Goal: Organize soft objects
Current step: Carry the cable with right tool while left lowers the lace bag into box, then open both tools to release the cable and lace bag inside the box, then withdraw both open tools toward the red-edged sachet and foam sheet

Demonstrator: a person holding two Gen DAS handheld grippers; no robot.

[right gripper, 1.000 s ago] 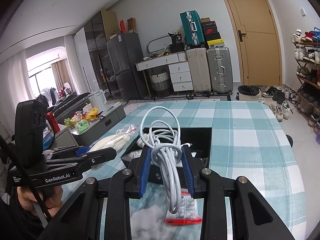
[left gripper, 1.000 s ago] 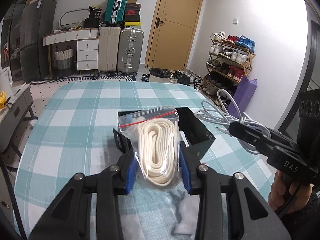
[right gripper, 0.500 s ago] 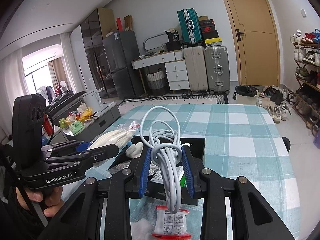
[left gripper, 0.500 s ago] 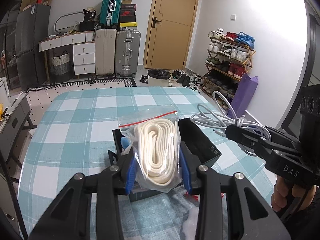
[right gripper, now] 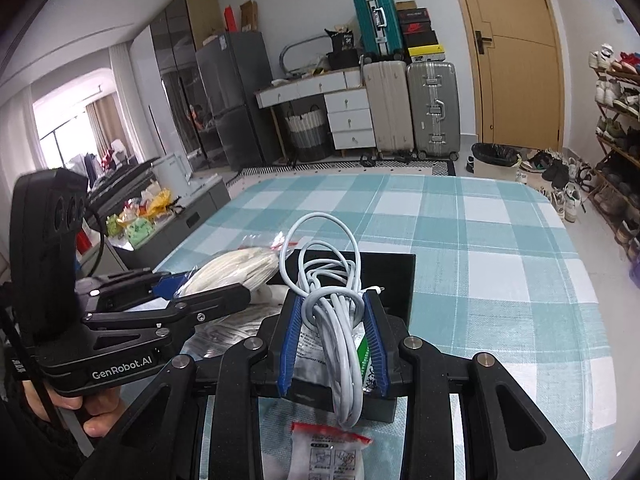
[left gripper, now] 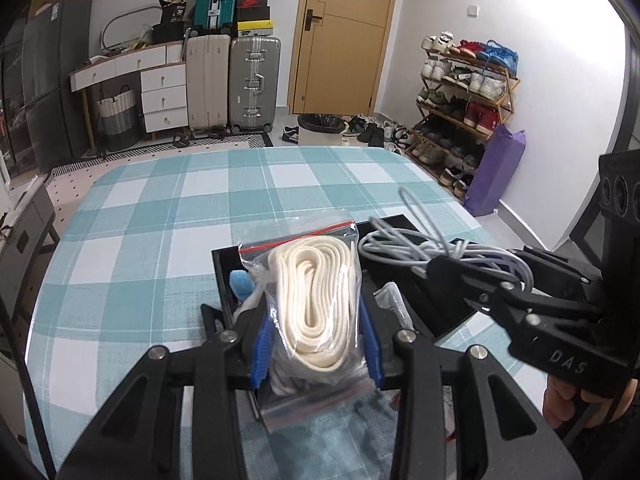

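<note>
My left gripper is shut on a clear zip bag of cream cord and holds it over the black box. My right gripper is shut on a bundle of white cable and holds it above the same box. In the left wrist view the right gripper and its cable hang over the box's right half. In the right wrist view the left gripper and its bag are at the box's left side. Soft items lie inside the box, partly hidden.
The box stands on a table with a teal checked cloth. A small sealed packet with a red edge lies on the cloth in front of the box. Beyond the table are suitcases, a door and a shoe rack.
Both grippers have moved forward over the black box, carrying the bag and the cable with them. The box now sits closer beneath both.
</note>
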